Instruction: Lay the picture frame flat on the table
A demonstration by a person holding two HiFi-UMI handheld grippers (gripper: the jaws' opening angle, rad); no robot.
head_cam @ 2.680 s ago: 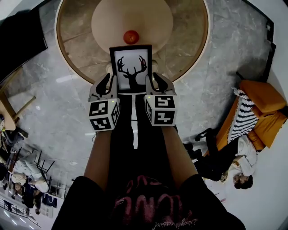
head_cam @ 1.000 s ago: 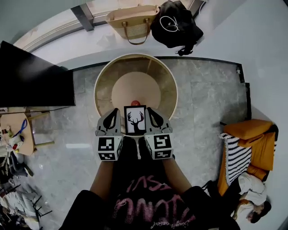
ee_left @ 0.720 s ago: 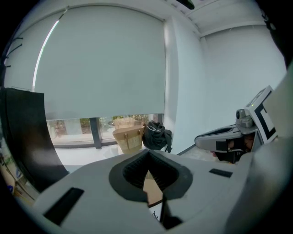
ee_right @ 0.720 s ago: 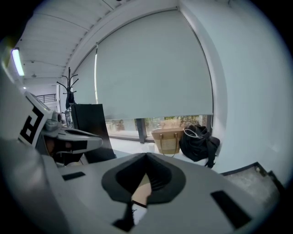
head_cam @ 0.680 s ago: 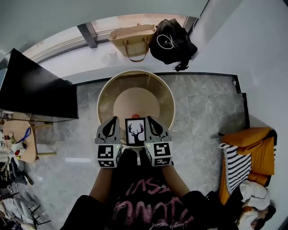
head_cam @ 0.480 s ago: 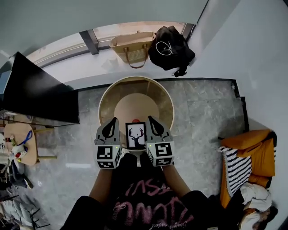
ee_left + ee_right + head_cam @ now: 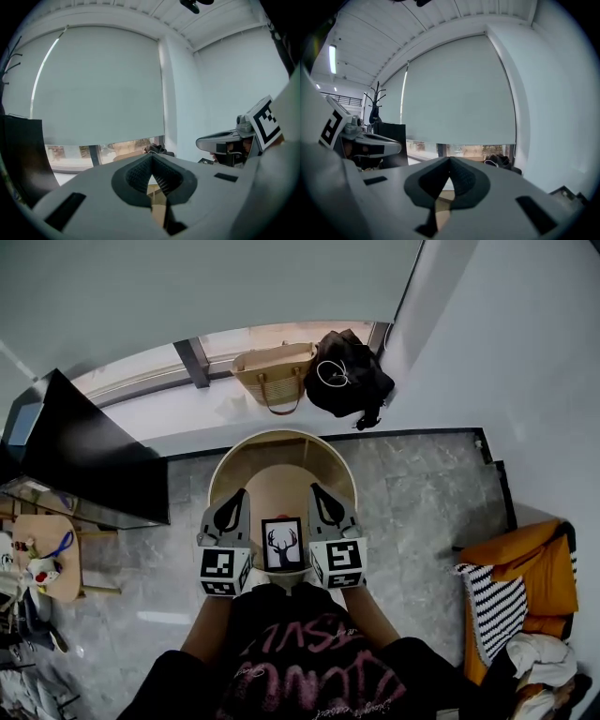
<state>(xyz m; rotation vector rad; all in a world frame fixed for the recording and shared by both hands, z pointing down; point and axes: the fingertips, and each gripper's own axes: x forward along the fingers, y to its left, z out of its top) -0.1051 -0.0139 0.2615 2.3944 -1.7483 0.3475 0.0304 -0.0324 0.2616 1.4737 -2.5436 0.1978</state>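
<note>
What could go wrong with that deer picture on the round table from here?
The picture frame sits close to the round table's near edge, so a clumsy nudge might push it off. The red ball just behind it could get knocked and roll. The left gripper and right gripper have shut fingers and must open before grasping.

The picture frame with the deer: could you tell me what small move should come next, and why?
Probably just draw both grippers back. The picture frame shows its deer facing up on the round table, apparently flat, and the left gripper and right gripper flank it with jaws shut on nothing.
</note>
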